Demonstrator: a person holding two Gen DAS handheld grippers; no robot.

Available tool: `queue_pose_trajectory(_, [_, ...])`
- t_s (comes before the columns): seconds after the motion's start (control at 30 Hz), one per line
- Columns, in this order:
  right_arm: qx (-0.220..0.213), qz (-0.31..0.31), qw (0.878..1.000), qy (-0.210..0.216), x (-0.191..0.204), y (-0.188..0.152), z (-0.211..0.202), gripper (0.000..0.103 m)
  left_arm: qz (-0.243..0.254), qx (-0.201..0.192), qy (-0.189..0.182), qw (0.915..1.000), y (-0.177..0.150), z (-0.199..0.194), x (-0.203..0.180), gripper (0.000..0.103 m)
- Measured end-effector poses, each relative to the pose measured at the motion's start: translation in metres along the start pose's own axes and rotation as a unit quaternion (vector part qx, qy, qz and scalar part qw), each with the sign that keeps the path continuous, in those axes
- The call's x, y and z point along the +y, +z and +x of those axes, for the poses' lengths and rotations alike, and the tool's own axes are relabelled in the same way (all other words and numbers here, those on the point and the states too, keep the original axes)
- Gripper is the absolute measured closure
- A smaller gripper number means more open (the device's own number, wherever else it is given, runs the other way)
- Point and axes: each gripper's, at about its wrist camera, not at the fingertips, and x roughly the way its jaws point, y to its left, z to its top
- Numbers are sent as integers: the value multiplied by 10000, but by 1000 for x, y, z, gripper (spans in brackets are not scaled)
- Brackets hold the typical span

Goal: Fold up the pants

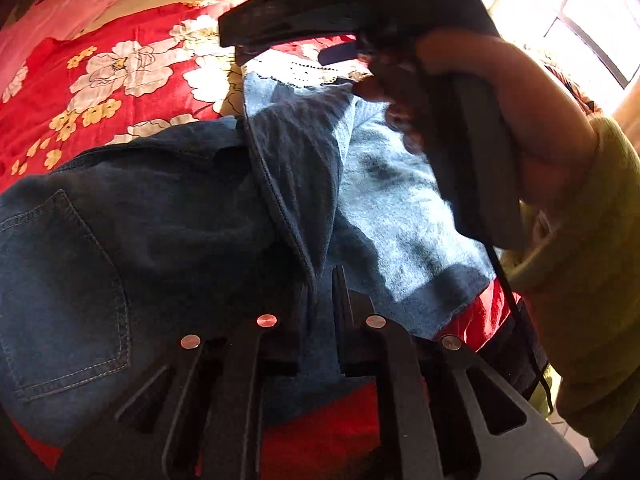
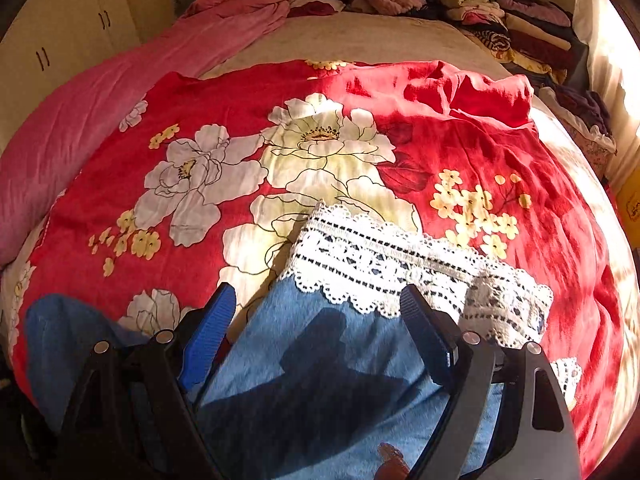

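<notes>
Blue denim pants (image 1: 120,220) lie on a red floral bedspread (image 1: 80,80), back pocket up at the left. Their lighter leg (image 2: 320,360) ends in a white lace hem (image 2: 380,264). My left gripper (image 1: 320,312) is shut on a folded edge of the denim. My right gripper (image 2: 316,308) is open, its blue-padded fingers (image 2: 212,332) standing to either side of the leg just short of the lace hem. In the left wrist view the right gripper's body (image 1: 460,140) and the hand holding it hover over the leg.
The red floral bedspread (image 2: 360,140) covers the bed. A pink blanket (image 2: 120,92) lies along the left. Stacks of folded clothes (image 2: 512,28) line the far right side. White cupboards (image 2: 60,40) stand at the far left.
</notes>
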Motion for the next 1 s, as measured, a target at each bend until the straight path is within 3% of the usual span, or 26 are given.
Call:
queue_pose_trajectory(0.27, [413, 12, 9986, -341, 6, 20, 56, 22, 65, 8, -74, 10000, -1, 3, 2, 98])
queue_pose_trajectory(0.33, [277, -24, 9982, -526, 0, 20, 53, 61, 67, 1, -55, 10000, 0, 3, 5, 98])
queue_pose_trajectory(0.43, [132, 176, 9997, -138, -18, 16, 34, 90, 63, -45, 35, 10000, 0, 2, 9, 98])
queue_pose_trajectory(0.63, [-409, 899, 9946, 328, -74, -10, -35, 94, 12, -103, 91, 9999, 1, -1, 19, 97])
queue_pose_trajectory(0.83, [-734, 1695, 9801, 728, -127, -63, -102, 94, -53, -252, 381, 9989, -4, -12, 24, 99])
queue_pose_trajectory(1.0, [-816, 2083, 9697, 977, -144, -120, -145, 94, 176, -426, 466, 9978, -6, -26, 25, 102])
